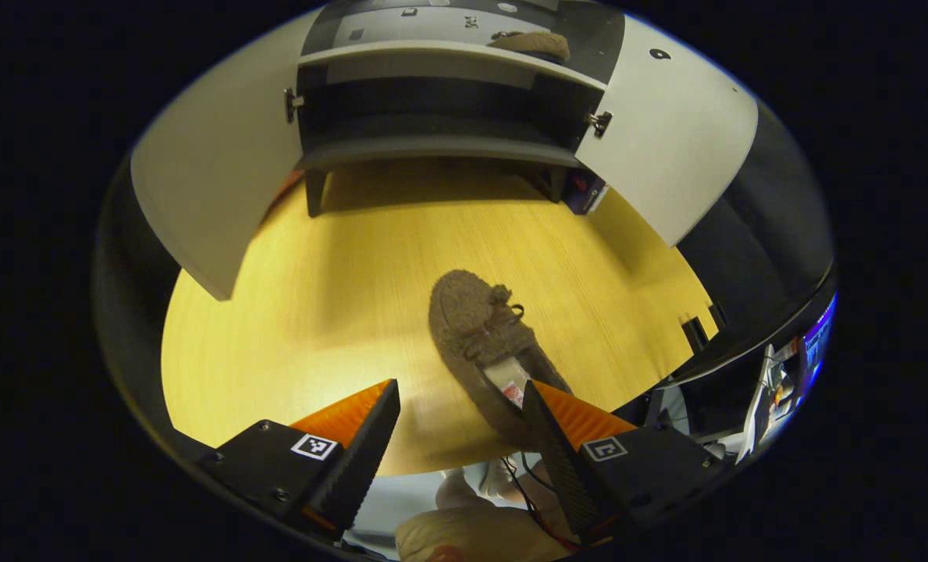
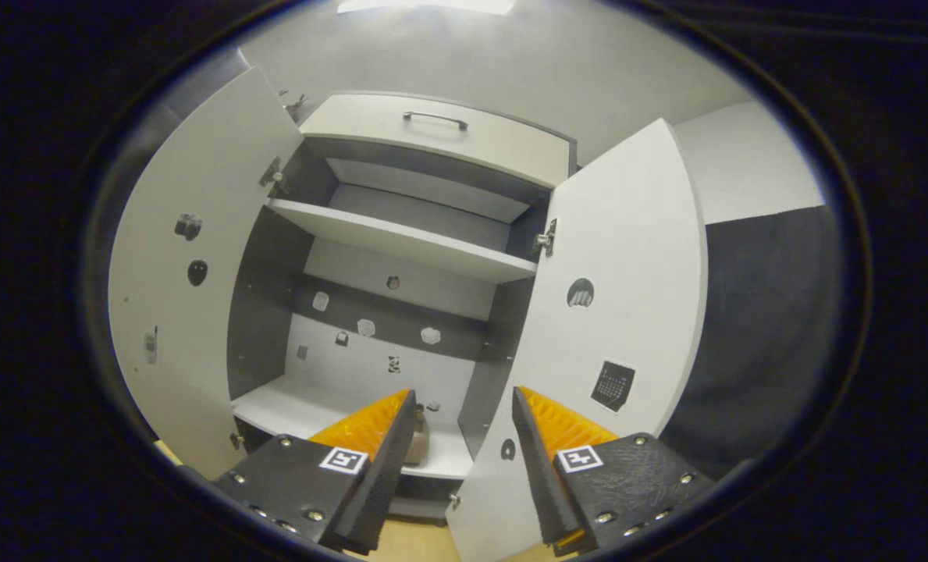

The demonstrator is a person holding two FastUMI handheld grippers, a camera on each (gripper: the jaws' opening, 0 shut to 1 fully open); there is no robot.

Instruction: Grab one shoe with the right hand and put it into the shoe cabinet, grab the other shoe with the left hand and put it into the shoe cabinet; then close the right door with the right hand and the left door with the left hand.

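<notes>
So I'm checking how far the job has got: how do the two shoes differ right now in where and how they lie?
1. The shoe on the table lies out on the wooden tabletop; the shoe in the cabinet rests on a shelf.
2. The shoe on the table sits between the open fingers of the left tool, ungripped; the shoe in the cabinet has no tool at it.

Both look brown and fuzzy.

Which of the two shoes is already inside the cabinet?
The shoe on the cabinet's shelf, at the top of the left gripper view. The other shoe lies on the wooden table, near the open left gripper.
</notes>
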